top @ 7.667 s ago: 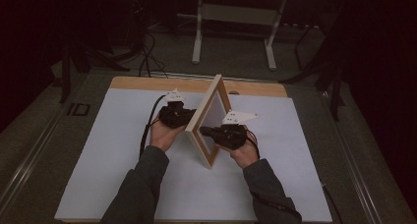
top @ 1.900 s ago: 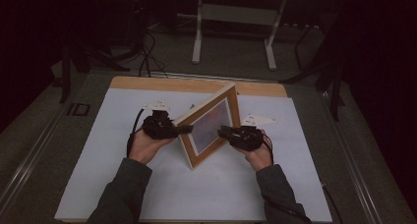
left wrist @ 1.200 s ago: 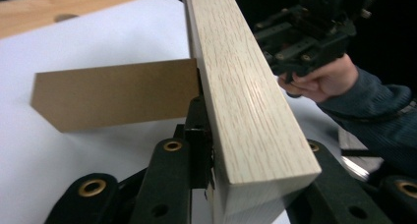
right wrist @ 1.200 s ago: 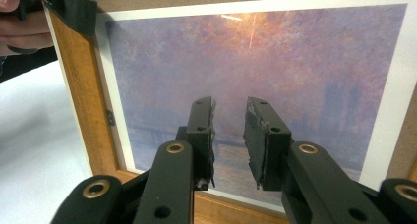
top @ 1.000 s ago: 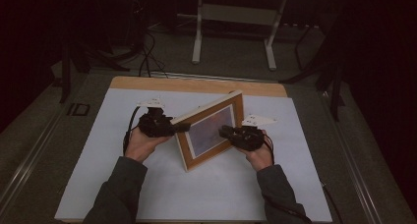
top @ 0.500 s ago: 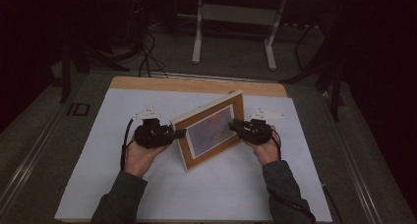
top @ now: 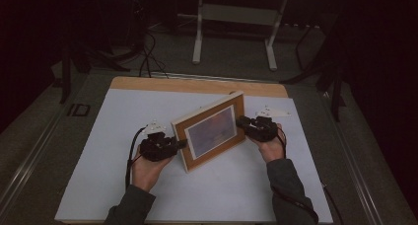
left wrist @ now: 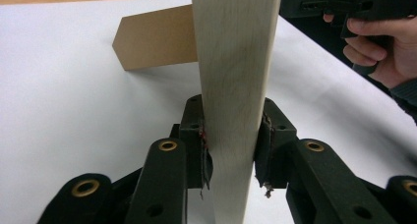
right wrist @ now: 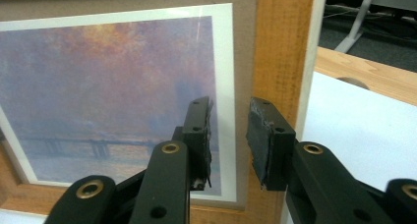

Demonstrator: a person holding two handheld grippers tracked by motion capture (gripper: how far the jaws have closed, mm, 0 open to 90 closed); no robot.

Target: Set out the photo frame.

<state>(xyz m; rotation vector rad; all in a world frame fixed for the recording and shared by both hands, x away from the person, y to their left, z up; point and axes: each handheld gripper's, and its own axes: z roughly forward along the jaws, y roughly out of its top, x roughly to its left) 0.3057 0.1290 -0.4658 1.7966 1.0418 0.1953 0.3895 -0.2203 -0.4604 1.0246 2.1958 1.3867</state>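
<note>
— High view, nearest edge first: anything to report?
— Two forearms in from the bottom. Left hand (top: 148,168) wrapped round the left claw (top: 183,144), right hand (top: 270,147) round the right claw (top: 240,121), both over the white bench (top: 98,185).
— And between them?
— Wooden picture frame (top: 207,110), stood on its long lower edge, landscape. Long axis running from near left to far right, face turned toward the person.
— Holding what?
— A hazy print (top: 212,132), purple and orange, white-bordered, behind the glass.
— Left claw's grip?
— Closed tight on the frame's pale side edge (left wrist: 236,86) in the left gripper view, pads (left wrist: 204,145) pressed on both faces. Past it, a brown back stand (left wrist: 157,37) resting on the bench.
— Right claw?
— Parted by a narrow gap in the right gripper view, gripping nothing, poised at the frame's right side. Cannot tell whether touching.
— Farther off?
— Bare wood strip (top: 197,85) along the bench's far edge, then dark floor with white table legs (top: 198,32).
</note>
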